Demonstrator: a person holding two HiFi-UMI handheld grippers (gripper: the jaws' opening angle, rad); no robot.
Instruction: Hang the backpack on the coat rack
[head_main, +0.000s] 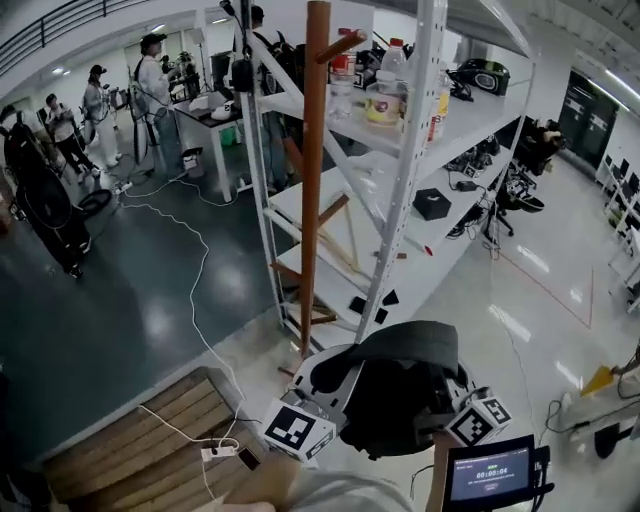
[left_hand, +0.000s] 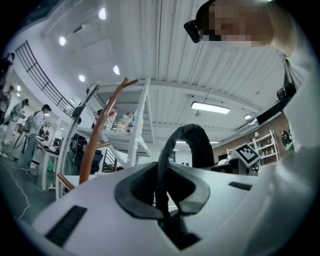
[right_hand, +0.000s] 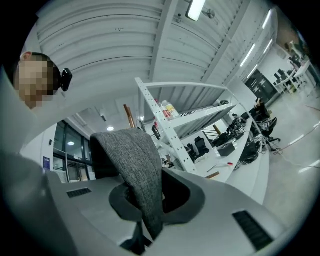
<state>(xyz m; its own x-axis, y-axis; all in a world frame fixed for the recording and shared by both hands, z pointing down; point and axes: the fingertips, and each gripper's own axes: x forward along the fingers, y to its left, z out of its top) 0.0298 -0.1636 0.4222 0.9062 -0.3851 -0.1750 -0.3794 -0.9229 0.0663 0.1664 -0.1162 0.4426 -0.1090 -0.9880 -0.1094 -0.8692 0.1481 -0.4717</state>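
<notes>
The dark grey backpack (head_main: 400, 385) hangs low in the head view, held up between both grippers. My left gripper (head_main: 338, 378) is shut on its black handle loop (left_hand: 186, 145), which arches up out of the jaws. My right gripper (head_main: 447, 402) is shut on a grey woven strap (right_hand: 136, 167) that folds over the jaws. The coat rack (head_main: 314, 150), a brown wooden pole with angled pegs, stands just beyond the backpack, against the shelf unit. From the left gripper view (left_hand: 162, 202) the coat rack (left_hand: 98, 134) rises at the left. Behind the strap, the right gripper view (right_hand: 145, 212) shows only a sliver of the pole.
A tall white metal shelf unit (head_main: 425, 150) with bottles and black gear stands right behind the rack. A wooden pallet (head_main: 150, 430) and a power strip (head_main: 218, 452) with white cable lie on the floor at lower left. Several people stand around tables far back left.
</notes>
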